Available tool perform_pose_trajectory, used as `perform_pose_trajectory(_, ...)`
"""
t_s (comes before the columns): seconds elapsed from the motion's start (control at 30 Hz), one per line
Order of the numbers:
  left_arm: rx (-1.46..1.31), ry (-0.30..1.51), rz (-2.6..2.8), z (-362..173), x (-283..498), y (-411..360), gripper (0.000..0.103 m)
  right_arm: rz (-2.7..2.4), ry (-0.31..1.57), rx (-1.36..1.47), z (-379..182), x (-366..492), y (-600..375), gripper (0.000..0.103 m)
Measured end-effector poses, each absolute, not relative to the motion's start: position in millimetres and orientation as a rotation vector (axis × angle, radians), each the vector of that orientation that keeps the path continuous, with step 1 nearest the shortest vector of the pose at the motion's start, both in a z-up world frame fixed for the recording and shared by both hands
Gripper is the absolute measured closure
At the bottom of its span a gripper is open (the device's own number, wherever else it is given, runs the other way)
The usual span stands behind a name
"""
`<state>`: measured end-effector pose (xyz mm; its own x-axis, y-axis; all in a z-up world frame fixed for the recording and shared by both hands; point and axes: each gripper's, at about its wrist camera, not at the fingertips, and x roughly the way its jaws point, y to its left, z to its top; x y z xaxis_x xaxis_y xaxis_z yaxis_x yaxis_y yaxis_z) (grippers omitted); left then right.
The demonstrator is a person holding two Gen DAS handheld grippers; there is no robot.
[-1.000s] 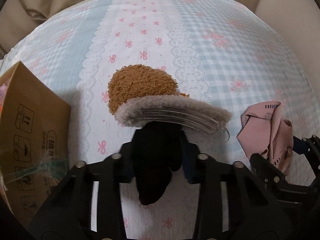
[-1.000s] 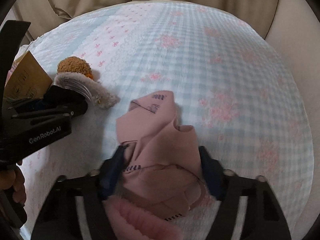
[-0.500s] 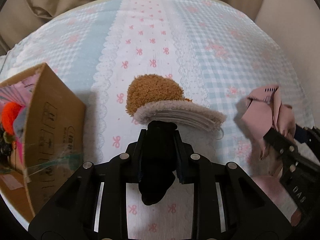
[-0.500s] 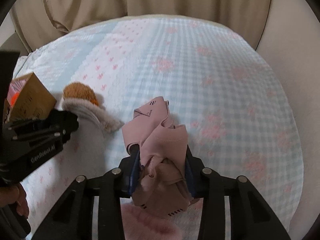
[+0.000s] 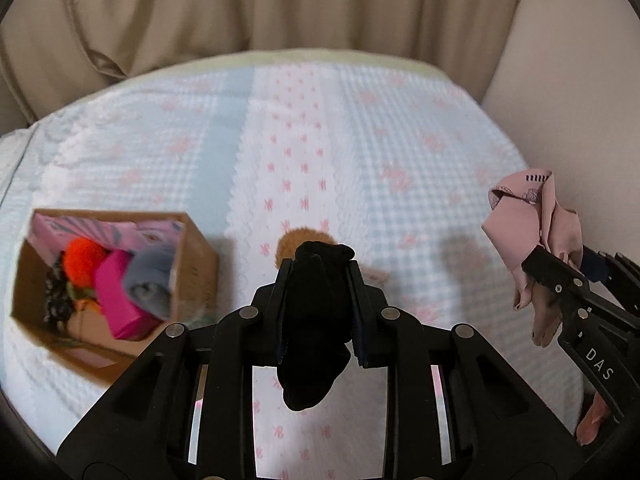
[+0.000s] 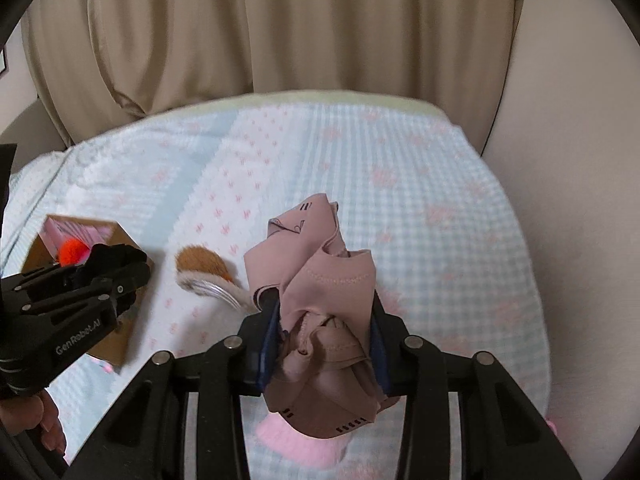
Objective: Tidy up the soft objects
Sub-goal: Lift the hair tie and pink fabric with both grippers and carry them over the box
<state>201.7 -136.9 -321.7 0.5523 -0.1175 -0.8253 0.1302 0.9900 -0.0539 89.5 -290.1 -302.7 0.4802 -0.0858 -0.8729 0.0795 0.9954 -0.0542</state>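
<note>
My left gripper [image 5: 319, 276] is shut on a black sock [image 5: 314, 320] and holds it up above the bed. My right gripper [image 6: 324, 312] is shut on a bunched dusty-pink cloth [image 6: 320, 320], also lifted; it shows at the right in the left wrist view [image 5: 528, 220]. An open cardboard box [image 5: 192, 264] with several soft items inside sits at the left on the bed. A brown plush slipper [image 6: 200, 270] lies on the bedspread between the grippers, partly hidden behind the sock in the left wrist view [image 5: 292, 244].
The bed has a light blue and white bedspread [image 5: 320, 140] with pink bows. Beige curtains [image 6: 260, 40] hang behind it and a wall [image 6: 568, 160] runs along the right. A fluffy pink item [image 6: 300, 444] lies under my right gripper.
Both grippers have risen from the bed with the sock and the pink cloth. The view has tilted up, and the box interior has come into sight.
</note>
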Motion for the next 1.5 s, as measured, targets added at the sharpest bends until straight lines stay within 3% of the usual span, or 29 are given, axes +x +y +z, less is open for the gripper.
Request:
perform_pose_trajectory(0.37, -0.048, 0.88, -0.084, -211.0, 164.6, -92.7, 0.081, -0.056, 0.995, -0.017, -190.7, 79.3, -262.5, 0.067)
perform_pose_trajectory(0.8, -0.118, 0.827, -0.002, -152.8, 152.9, 33.7, 0.081, 0.065, 0.967, 0.003, -142.7, 101.0, -153.8, 0.067)
perform_pose_trajectory(1.07, -0.108, 0.872, 0.003, -161.6, 165.9, 132.2, 0.081, 0.105, 1.016, 0.029, -156.6, 124.3, -57.0, 0.067)
perform_pose_trajectory(1.5, -0.062, 1.017, -0.083, -230.6, 220.9, 231.6, 0.081, 0.04, 1.155, 0.073, -228.3, 163.2, 49.6, 0.067)
